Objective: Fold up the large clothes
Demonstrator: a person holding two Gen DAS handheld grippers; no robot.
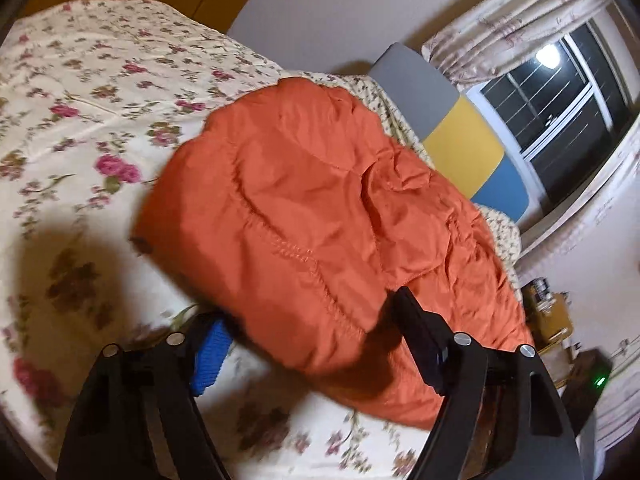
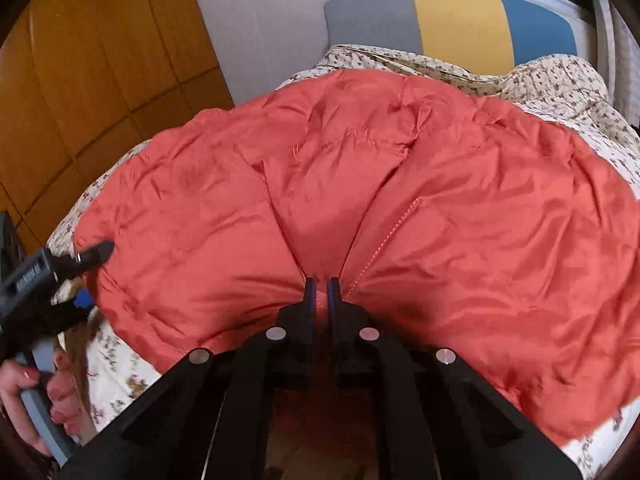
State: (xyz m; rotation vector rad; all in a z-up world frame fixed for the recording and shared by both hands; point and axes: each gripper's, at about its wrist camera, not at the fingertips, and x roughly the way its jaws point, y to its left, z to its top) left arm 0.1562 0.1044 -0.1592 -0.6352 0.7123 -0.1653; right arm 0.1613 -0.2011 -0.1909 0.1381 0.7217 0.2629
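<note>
Orange padded jacket (image 2: 400,200) lies on floral bed (image 1: 80,120); right gripper (image 2: 321,286) fingers clamped on its near edge, left gripper (image 1: 308,320) fingers apart astride its hem

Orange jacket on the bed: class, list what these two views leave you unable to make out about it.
- Orange jacket, left wrist view: near hem blurred; right gripper out of frame.
- Right wrist view: right gripper hides the pinched fabric; sleeves and collar tucked from sight.
- Left gripper: edge crops it.
</note>
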